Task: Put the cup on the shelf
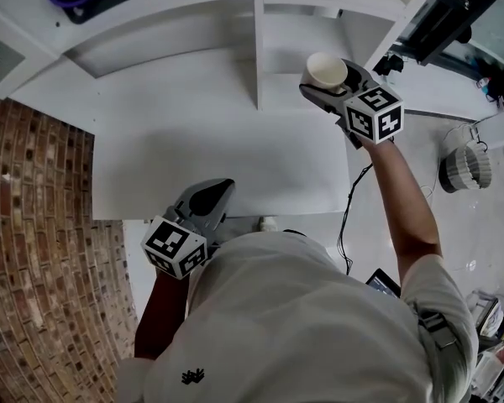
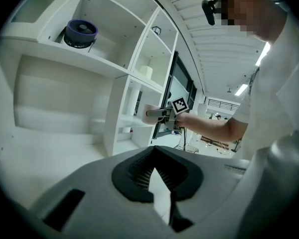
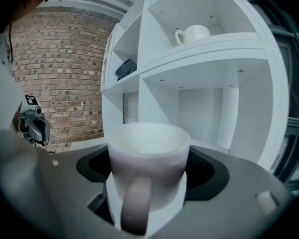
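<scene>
Cup [image 3: 148,156], white and upright with its handle turned toward the camera, sits clamped between the jaws of the right gripper [image 1: 329,81], which press on its sides. The marker cube [image 1: 375,112] on that gripper lies just behind the cup, and the person's bare right arm [image 1: 403,208] stretches out to hold it up. Straight ahead of the cup is an open compartment of the white shelf unit [image 3: 217,54], just right of a vertical divider [image 1: 256,57]; whether the cup's base touches a board cannot be told. On the board above that compartment stands a second white mug [image 3: 193,34]. A dark round object with a purple rim [image 2: 80,33] rests in an upper compartment further left. The left gripper [image 1: 217,193] is held low, close to the person's white shirt, its jaws together with nothing between them, above the white counter [image 1: 151,166]. A brick wall [image 1: 34,225] runs along the left.
</scene>
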Demonstrator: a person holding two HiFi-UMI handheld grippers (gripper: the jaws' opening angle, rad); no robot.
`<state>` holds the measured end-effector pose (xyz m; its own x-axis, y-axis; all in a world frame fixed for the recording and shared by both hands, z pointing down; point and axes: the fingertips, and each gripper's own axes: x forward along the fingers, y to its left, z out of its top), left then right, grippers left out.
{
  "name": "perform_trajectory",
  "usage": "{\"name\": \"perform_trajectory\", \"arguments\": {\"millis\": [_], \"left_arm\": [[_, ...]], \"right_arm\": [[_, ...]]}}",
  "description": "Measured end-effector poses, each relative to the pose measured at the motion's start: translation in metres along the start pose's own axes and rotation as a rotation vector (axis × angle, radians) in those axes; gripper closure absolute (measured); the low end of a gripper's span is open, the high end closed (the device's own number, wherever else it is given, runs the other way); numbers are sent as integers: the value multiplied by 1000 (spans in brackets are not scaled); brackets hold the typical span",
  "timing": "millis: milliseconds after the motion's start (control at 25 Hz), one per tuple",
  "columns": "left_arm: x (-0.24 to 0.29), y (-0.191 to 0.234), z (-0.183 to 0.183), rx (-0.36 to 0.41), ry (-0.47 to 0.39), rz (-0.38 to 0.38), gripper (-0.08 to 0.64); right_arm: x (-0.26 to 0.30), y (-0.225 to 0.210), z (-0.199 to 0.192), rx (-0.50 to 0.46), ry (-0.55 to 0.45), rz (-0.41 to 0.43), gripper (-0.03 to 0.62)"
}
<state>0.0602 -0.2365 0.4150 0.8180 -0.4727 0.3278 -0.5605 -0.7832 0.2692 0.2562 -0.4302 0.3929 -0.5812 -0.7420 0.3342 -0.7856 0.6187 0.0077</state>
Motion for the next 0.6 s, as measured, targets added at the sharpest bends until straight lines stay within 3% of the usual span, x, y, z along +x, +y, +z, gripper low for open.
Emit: {"name": "perform_trajectory", "arguments": {"millis": [600], "left_arm": [[7,28,7,-25,-8,83,554]], "right_arm": [[66,-66,21,-13,-4,-31,153]]}}
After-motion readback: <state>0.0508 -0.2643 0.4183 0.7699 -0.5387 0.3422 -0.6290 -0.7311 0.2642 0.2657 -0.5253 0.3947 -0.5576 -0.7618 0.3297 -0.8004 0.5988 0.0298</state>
